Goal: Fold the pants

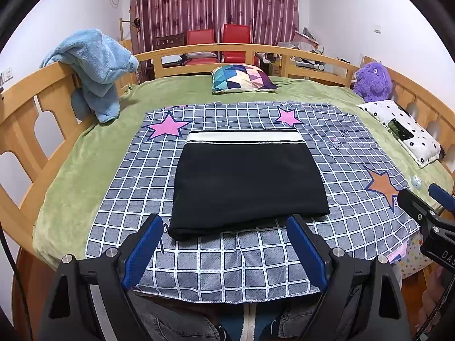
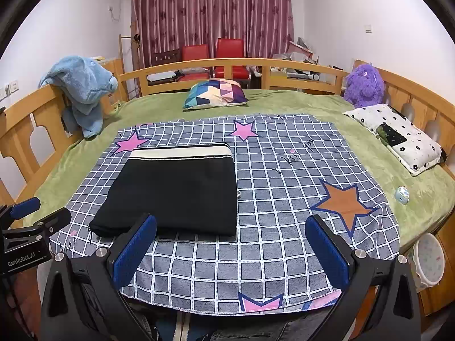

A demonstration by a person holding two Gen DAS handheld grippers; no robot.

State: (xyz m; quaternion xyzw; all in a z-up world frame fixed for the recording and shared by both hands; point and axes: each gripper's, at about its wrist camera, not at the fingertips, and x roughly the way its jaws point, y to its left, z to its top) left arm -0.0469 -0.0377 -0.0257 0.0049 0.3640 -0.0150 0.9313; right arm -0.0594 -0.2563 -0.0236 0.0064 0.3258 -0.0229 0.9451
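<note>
The black pants (image 1: pixel 247 182) lie folded into a flat rectangle on the grey checked cloth (image 1: pixel 142 170), with the white waistband at the far edge. They also show in the right wrist view (image 2: pixel 176 190). My left gripper (image 1: pixel 224 227) is open and empty, held above the near edge of the pants. My right gripper (image 2: pixel 230 230) is open and empty, just right of the pants' near corner. The right gripper also shows at the right edge of the left wrist view (image 1: pixel 423 199), and the left gripper shows at the left edge of the right wrist view (image 2: pixel 34 213).
The cloth with stars lies on a green blanket (image 1: pixel 74 170) on a wooden-railed bed (image 1: pixel 25 99). A patterned cushion (image 1: pixel 241 78), a blue plush (image 1: pixel 96 65), a purple plush (image 1: pixel 372 79) and a white flowered pillow (image 1: pixel 403 130) sit around the edges. A small light-blue object (image 2: pixel 401 194) lies at right.
</note>
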